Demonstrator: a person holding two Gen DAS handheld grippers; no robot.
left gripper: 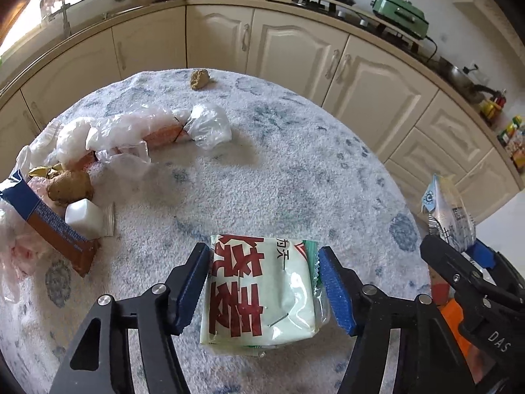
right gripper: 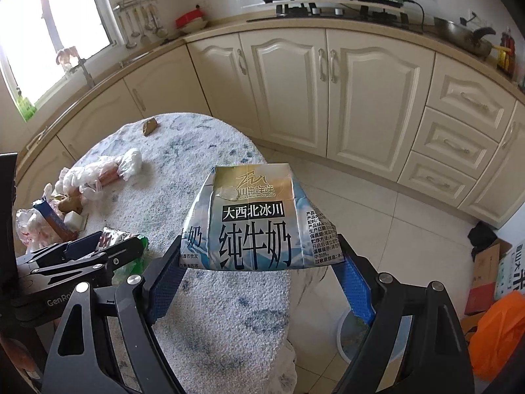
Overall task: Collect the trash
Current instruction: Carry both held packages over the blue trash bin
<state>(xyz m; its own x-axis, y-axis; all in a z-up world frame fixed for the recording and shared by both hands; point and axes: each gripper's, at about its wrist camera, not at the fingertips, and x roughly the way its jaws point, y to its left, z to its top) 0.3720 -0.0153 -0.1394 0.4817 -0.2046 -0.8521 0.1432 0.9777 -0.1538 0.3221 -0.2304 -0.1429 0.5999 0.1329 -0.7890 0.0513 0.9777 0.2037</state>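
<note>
Left hand-held gripper [left gripper: 264, 290] sits around a green-and-white snack packet [left gripper: 262, 292] on the carpeted counter [left gripper: 295, 170]; can't tell if the pads actually pinch it. Right hand-held gripper [right gripper: 259, 282] clamps a flattened milk carton [right gripper: 252, 220] out past the counter edge.

Light: your daylight enters by the window [right gripper: 65, 16], blown out | shadows: soft | edges: bowed, dark corners | focus: sharp
</note>
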